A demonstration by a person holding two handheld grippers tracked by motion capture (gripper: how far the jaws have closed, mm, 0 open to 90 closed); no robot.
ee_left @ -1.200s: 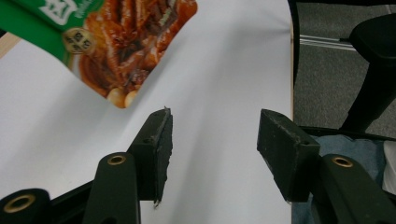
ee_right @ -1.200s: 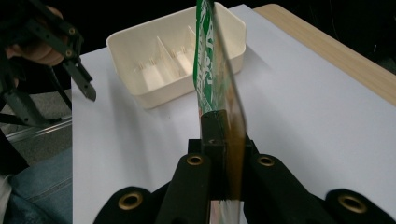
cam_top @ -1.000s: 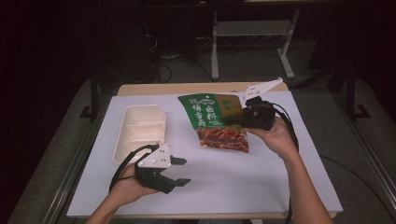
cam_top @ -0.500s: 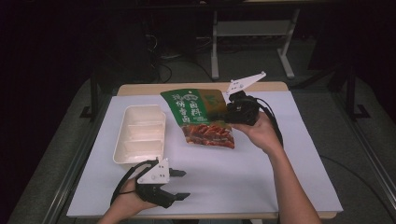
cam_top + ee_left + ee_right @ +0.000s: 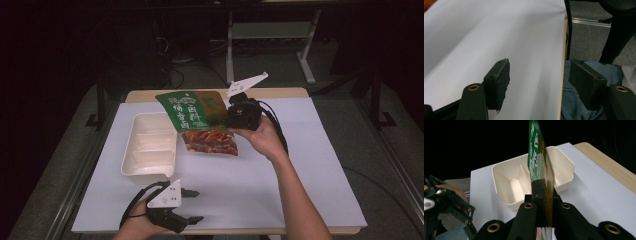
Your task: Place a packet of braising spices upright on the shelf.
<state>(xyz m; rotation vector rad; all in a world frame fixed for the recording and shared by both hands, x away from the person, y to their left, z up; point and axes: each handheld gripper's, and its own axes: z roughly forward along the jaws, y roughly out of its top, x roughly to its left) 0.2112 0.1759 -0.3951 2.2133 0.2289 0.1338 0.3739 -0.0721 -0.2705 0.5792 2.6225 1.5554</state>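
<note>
The right gripper [image 5: 231, 116] has its jaws clamped on the green snack bag [image 5: 197, 112], holding it tilted above the table [image 5: 280, 175] beside the cream tray [image 5: 150, 145]. The left gripper [image 5: 192, 206], jaws just opening with nothing between them, is low at the table's near edge

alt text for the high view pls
The right gripper, shut on a green snack pouch, holds it lifted beside a cream divided tray on a white-covered table. The left gripper sits open and empty near the table's front edge.
</note>
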